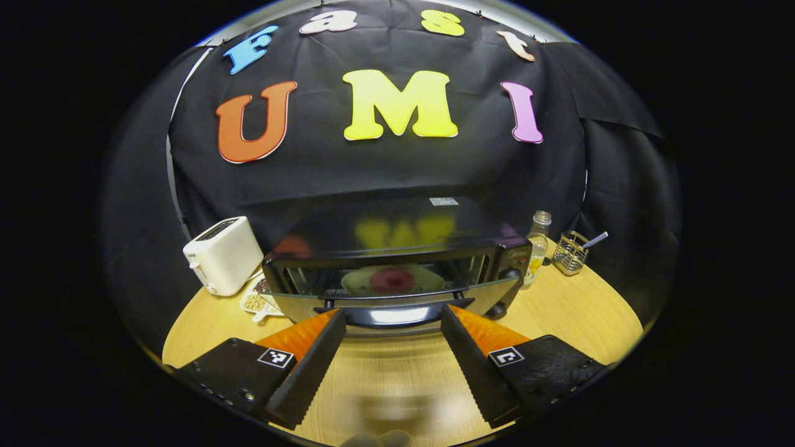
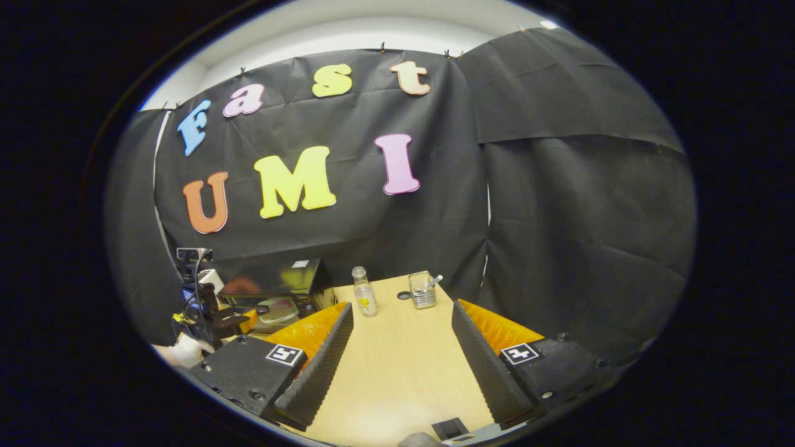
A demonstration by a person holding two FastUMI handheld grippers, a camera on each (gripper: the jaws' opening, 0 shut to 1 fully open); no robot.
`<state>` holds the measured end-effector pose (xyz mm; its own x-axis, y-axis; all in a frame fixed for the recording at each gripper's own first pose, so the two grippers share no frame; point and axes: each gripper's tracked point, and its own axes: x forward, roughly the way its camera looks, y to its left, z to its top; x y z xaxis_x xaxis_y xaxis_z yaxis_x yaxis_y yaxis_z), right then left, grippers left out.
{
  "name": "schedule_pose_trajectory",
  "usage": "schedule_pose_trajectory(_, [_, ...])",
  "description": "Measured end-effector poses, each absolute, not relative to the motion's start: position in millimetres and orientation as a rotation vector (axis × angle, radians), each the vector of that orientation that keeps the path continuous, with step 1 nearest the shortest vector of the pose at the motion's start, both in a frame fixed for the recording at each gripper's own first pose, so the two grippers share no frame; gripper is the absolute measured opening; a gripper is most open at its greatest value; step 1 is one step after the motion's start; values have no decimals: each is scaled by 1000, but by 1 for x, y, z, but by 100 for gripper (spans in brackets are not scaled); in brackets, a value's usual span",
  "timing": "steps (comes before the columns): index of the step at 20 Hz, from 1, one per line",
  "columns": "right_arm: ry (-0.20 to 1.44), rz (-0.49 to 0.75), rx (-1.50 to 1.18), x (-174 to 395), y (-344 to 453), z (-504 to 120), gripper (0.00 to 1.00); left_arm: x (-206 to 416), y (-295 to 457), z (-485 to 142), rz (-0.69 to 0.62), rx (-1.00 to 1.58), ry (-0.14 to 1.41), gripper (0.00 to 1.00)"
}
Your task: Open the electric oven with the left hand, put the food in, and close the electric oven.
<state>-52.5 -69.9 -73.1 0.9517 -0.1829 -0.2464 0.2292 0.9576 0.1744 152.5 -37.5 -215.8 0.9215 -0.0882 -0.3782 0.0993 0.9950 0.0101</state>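
The black electric oven [image 1: 397, 230] stands straight ahead in the left gripper view. Its glass door [image 1: 298, 287] hangs partly lowered, top edge tipped toward me. Inside sits a pale plate carrying red food [image 1: 392, 280]. The dark door handle [image 1: 348, 306] runs just beyond the tips of my left gripper [image 1: 392, 313], which is open with nothing between its fingers. In the right gripper view the oven [image 2: 279, 279] is at far left, with the left gripper [image 2: 208, 313] in front of it. My right gripper [image 2: 402, 307] hovers open over the wooden table [image 2: 397, 372].
A white toaster [image 1: 222, 254] and a small dish of nuts [image 1: 258, 301] sit left of the oven. Right of it are a glass bottle [image 1: 538, 245] and a wire basket [image 1: 571, 251], the same bottle [image 2: 364, 300] and basket [image 2: 423, 290] lying ahead of the right gripper.
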Motion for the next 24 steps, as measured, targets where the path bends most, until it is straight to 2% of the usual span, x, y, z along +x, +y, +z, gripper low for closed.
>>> schedule_pose_trajectory(4, [223, -221, 205, -54, -71, -71, 100, 163, -44, -209, -106, 30, 372, 98])
schedule_pose_trajectory(24, [240, -168, 191, -70, -63, -72, 100, 133, -62, -218, -128, 12, 378, 98])
